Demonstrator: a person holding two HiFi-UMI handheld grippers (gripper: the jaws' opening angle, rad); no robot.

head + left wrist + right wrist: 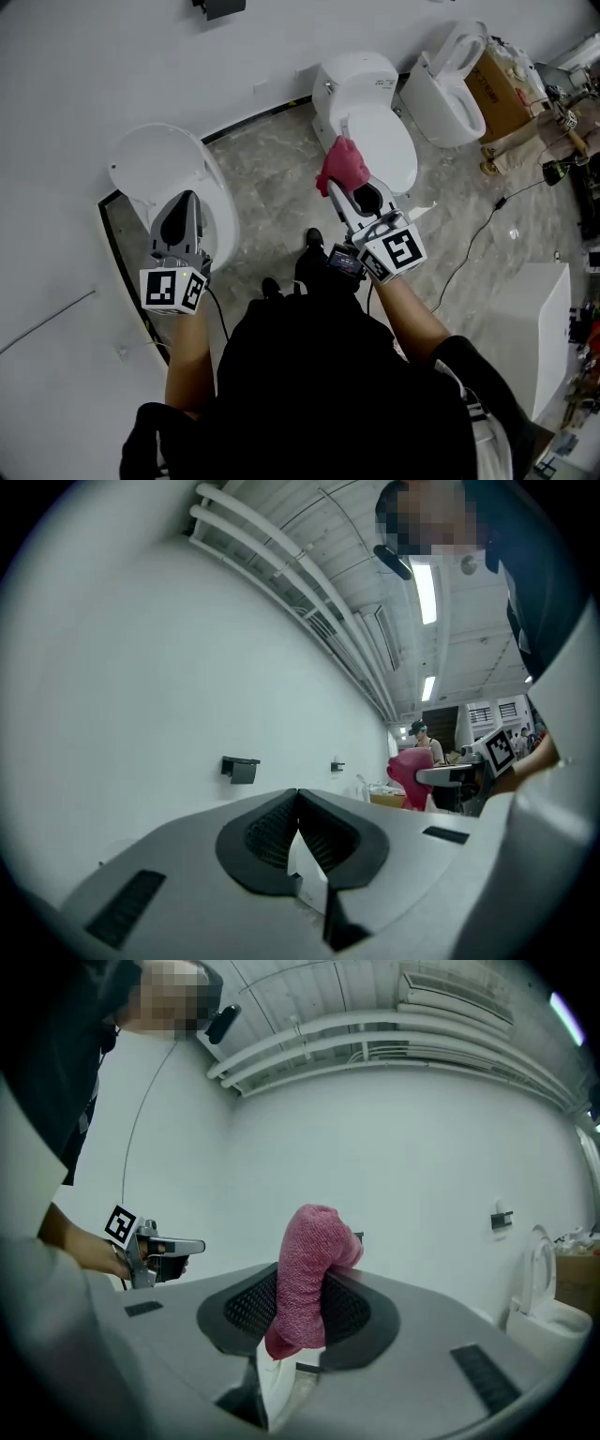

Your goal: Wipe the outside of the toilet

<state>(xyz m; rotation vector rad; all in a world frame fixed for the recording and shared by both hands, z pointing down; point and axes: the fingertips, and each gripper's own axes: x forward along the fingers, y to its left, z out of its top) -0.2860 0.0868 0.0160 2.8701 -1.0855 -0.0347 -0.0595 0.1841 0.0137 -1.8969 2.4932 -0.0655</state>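
A red cloth (pixel 342 163) is clamped in my right gripper (pixel 335 184), which hangs in the air over the front rim of the middle white toilet (pixel 375 117). In the right gripper view the cloth (pixel 311 1281) stands up between the shut jaws of the gripper (pixel 298 1290). My left gripper (pixel 181 202) is shut and empty, held above the lid of the left white toilet (pixel 159 169). In the left gripper view the left gripper (pixel 298 803) has its jaws meeting at the tips, and the cloth (pixel 410 772) shows far off to the right.
A third toilet (pixel 450 84) with raised lid stands at the back right beside a cardboard box (pixel 502 94). A cable (pixel 478 234) runs across the marble floor (pixel 272 187). A white cabinet (pixel 534 319) is at the right. The white wall (pixel 94 75) holds a dark fixture (pixel 220 7).
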